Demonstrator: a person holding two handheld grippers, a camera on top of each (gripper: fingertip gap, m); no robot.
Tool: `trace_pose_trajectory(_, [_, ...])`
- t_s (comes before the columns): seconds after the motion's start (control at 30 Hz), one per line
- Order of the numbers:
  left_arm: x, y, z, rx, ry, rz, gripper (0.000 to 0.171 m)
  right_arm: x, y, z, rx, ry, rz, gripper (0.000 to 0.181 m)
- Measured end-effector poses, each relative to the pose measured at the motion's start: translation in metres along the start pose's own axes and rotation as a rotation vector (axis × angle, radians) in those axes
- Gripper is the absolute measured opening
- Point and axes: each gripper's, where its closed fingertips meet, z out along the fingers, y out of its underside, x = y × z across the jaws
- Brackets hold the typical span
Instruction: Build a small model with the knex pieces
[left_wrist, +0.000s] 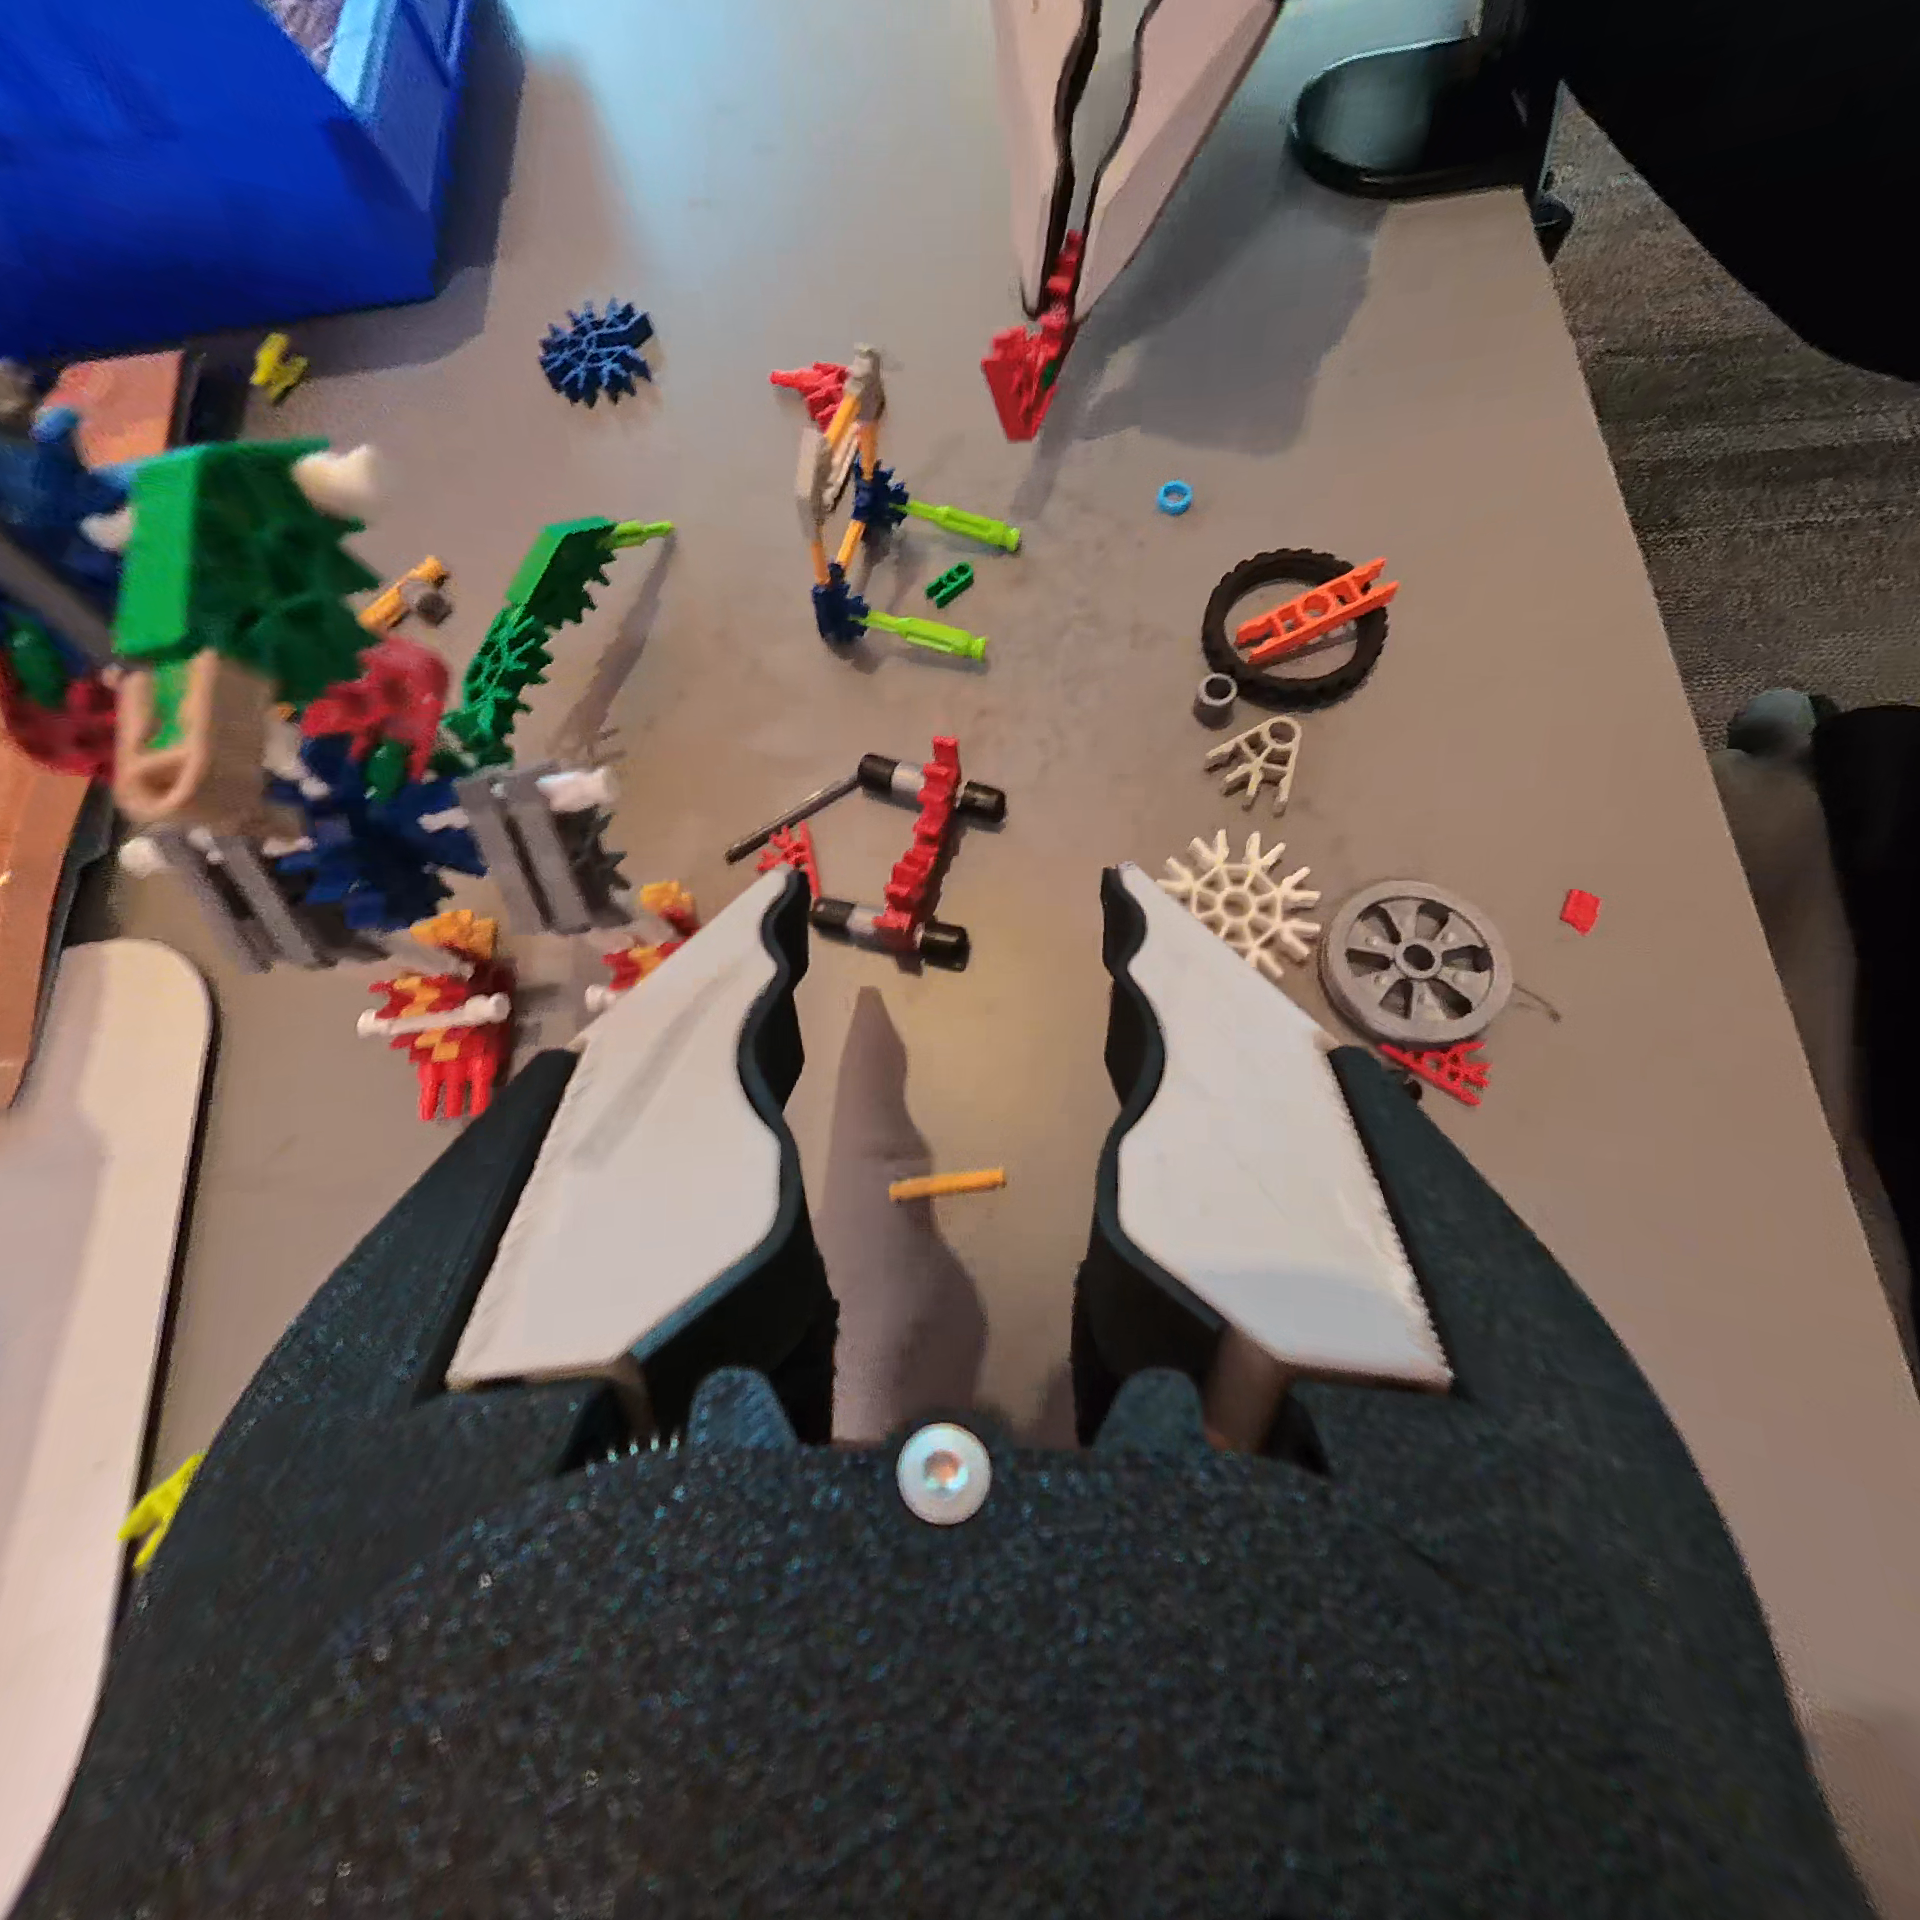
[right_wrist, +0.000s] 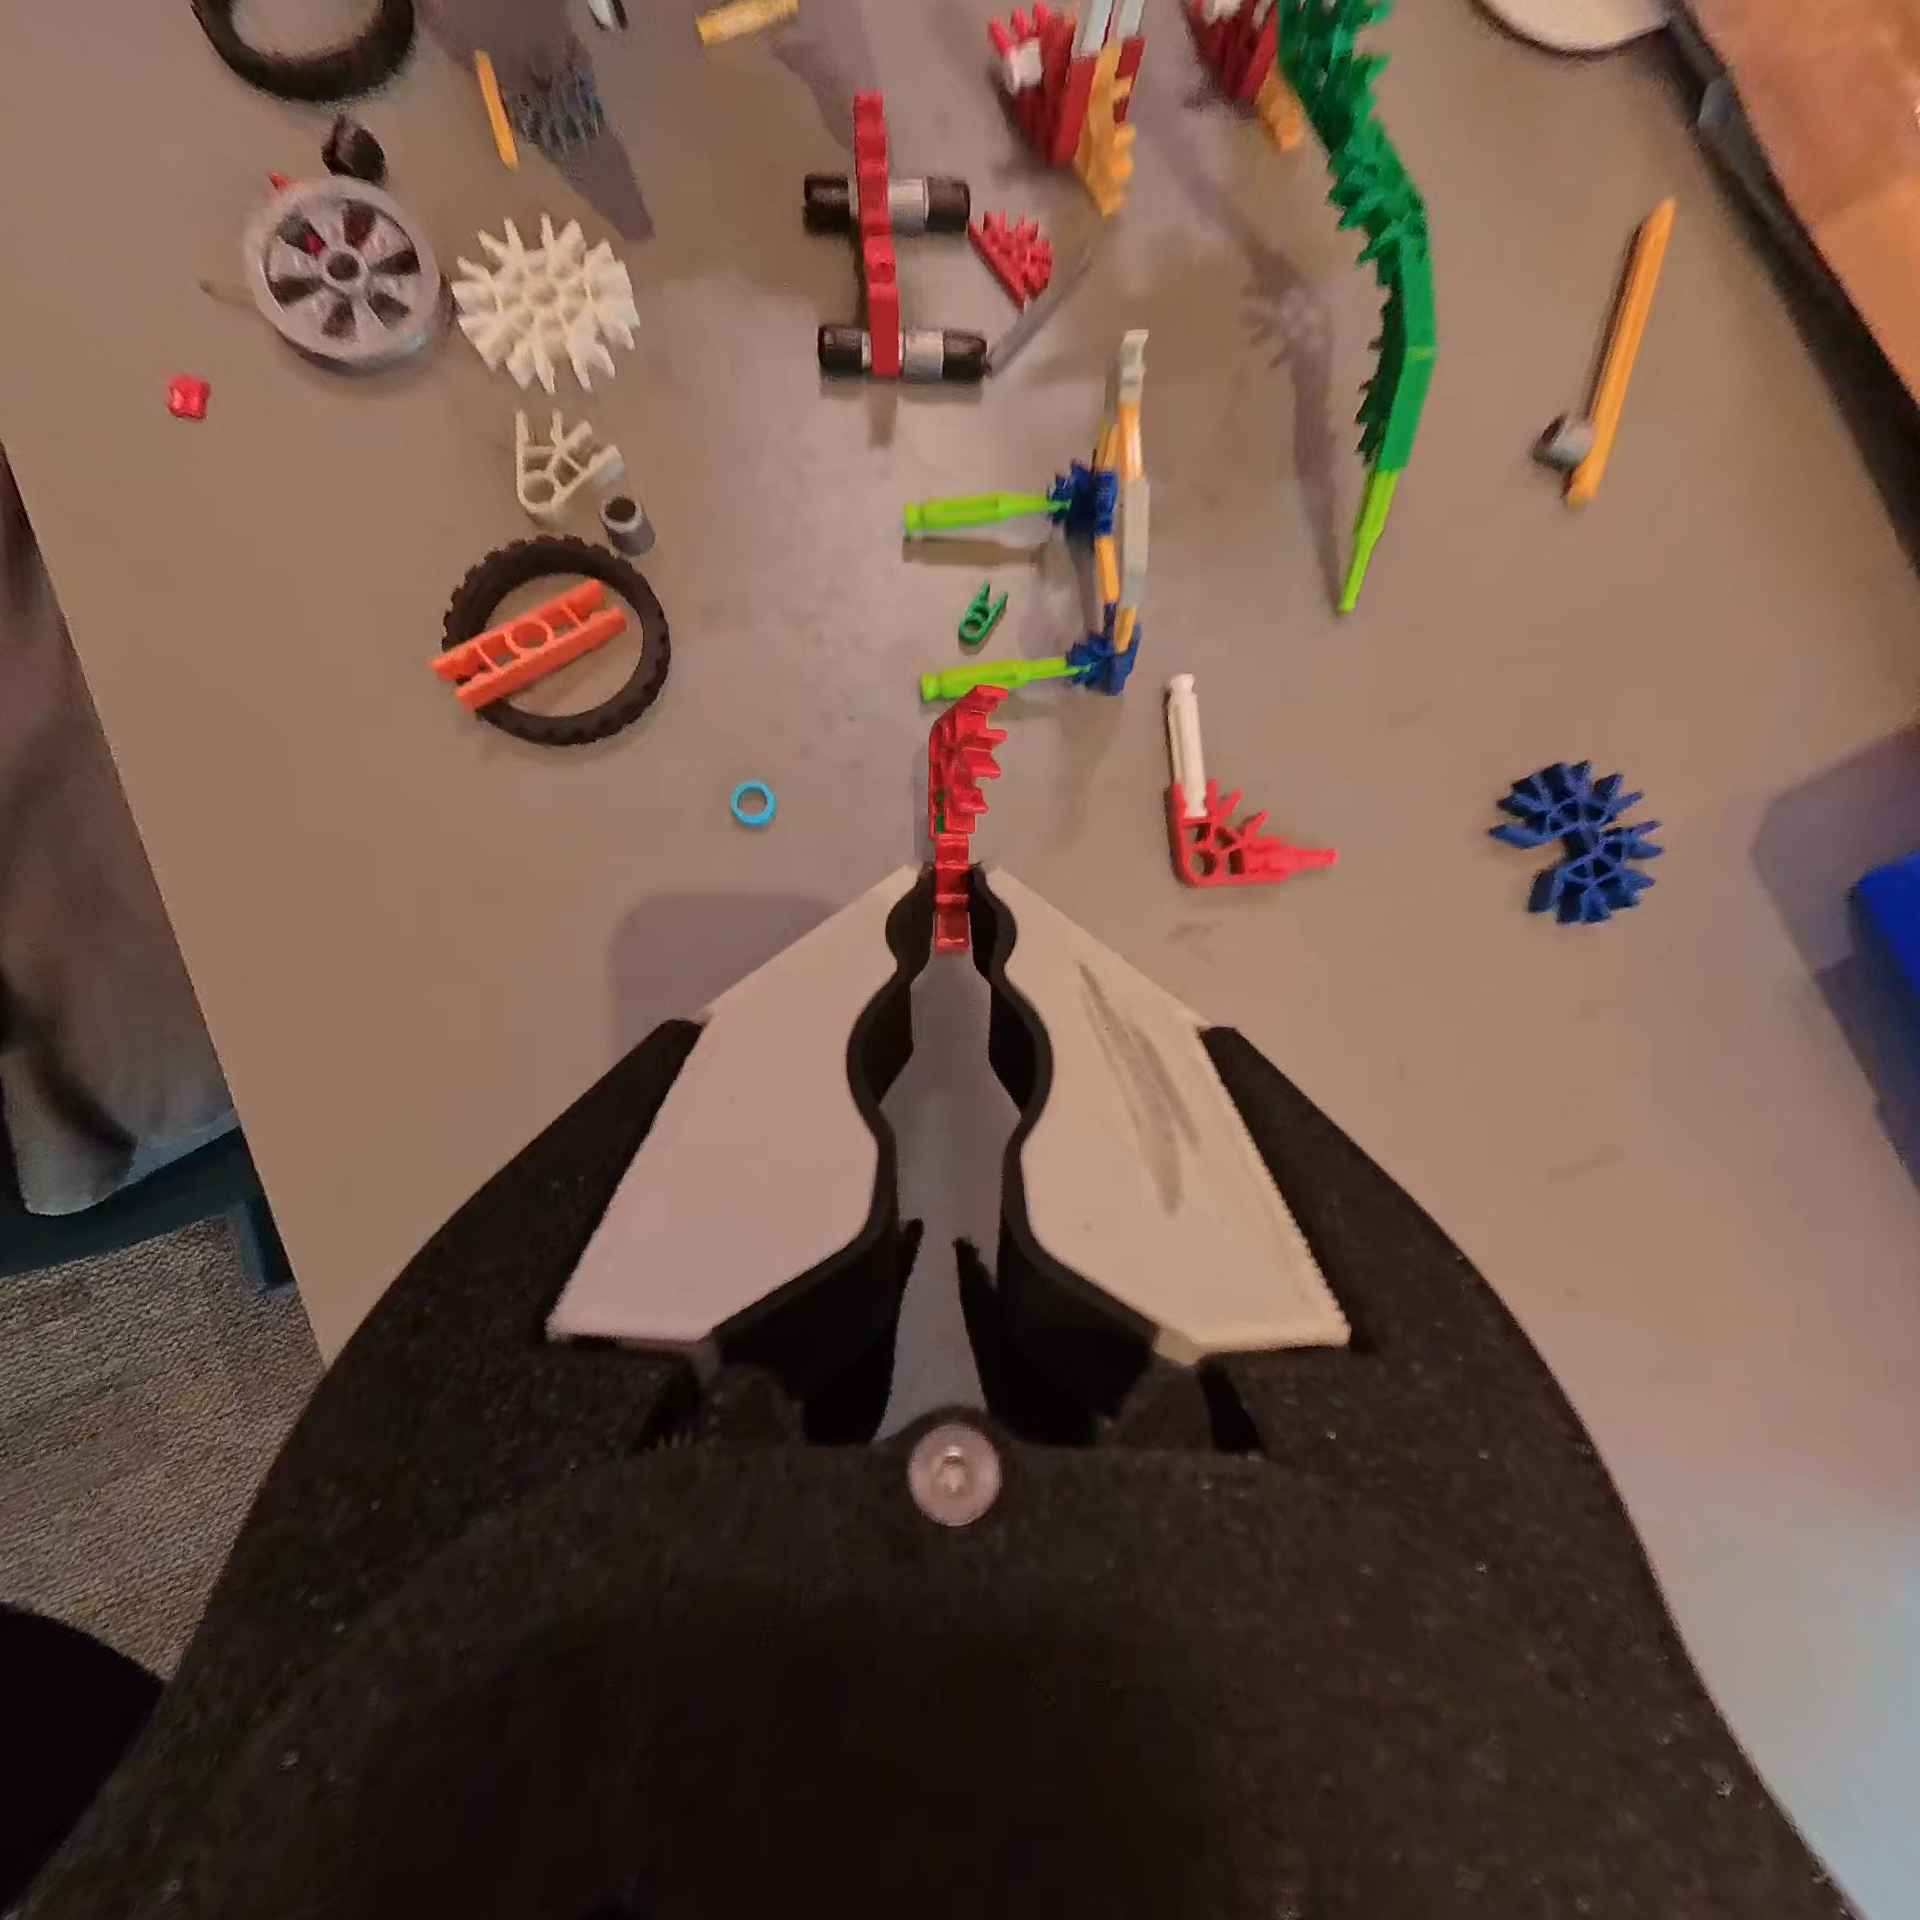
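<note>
My left gripper (left_wrist: 951, 894) is open and empty above the grey table (left_wrist: 1455, 499). Just ahead of its tips lies a red connector strip with black-and-silver rods (left_wrist: 914, 852). A short orange rod (left_wrist: 945, 1184) lies on the table between its fingers. My right gripper (right_wrist: 951, 878) is shut on a stack of red toothed connectors (right_wrist: 961, 790) and holds it above the table; it shows at the top of the left wrist view (left_wrist: 1029, 364). Ahead of it lies an assembly of blue connectors with lime and yellow rods (right_wrist: 1091, 561).
Loose pieces lie around: a white snowflake connector (left_wrist: 1236, 904), a grey wheel (left_wrist: 1413, 961), a black tyre with an orange piece (left_wrist: 1294, 629), a blue ring (right_wrist: 752, 803), a blue connector (right_wrist: 1579, 842), a green stack (right_wrist: 1382, 239). A blue box (left_wrist: 208, 156) stands far left. Some 15 centimetres of space lies between my two pairs of fingers. The grey wheel (left_wrist: 1413, 961) lies some 8 centimetres from my left tips, 20 centimetres from my right tips. It turns up in the right wrist view (right_wrist: 351, 266) as well.
</note>
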Motion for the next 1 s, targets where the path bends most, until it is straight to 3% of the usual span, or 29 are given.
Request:
trace_pose_trajectory(0.1, [0.007, -0.005, 0.012, -0.004, 0.004, 0.031, 0.055, -0.007, -0.001, 0.004, 0.017, -0.036, 0.033, 0.005])
trace_pose_trajectory(0.2, [0.011, -0.010, 0.021, 0.001, 0.006, 0.047, 0.055, -0.004, 0.000, 0.006, -0.003, -0.018, 0.031, 0.022])
trace_pose_trajectory(0.3, [0.014, -0.017, 0.024, 0.022, 0.003, 0.052, 0.055, -0.004, -0.008, 0.001, 0.017, -0.013, 0.014, 0.022])
trace_pose_trajectory(0.47, [0.011, -0.026, 0.033, 0.043, -0.038, 0.056, 0.054, 0.019, -0.029, 0.002, 0.048, 0.102, 0.007, 0.040])
trace_pose_trajectory(0.63, [0.014, -0.026, 0.044, 0.017, -0.038, 0.046, 0.051, 0.026, -0.030, 0.014, -0.012, 0.107, 0.006, 0.040])
trace_pose_trajectory(0.73, [0.012, -0.029, 0.050, 0.019, -0.054, 0.030, 0.051, 0.032, -0.037, 0.018, 0.028, 0.142, 0.008, 0.045])
trace_pose_trajectory(0.83, [0.005, -0.030, 0.055, 0.001, -0.100, 0.031, 0.050, 0.032, -0.046, 0.026, 0.058, 0.106, 0.014, 0.038])
trace_pose_trajectory(0.9, [0.005, -0.031, 0.058, 0.004, -0.103, 0.025, 0.050, 0.032, -0.045, 0.037, 0.041, 0.065, 0.013, 0.024])
trace_pose_trajectory(0.93, [0.006, -0.032, 0.059, 0.004, -0.105, 0.025, 0.050, 0.034, -0.043, 0.042, 0.030, 0.063, 0.011, 0.009])
trace_pose_trajectory(1.0, [0.007, -0.034, 0.060, 0.011, -0.111, 0.030, 0.050, 0.040, -0.045, 0.044, 0.040, 0.081, 0.014, 0.002])
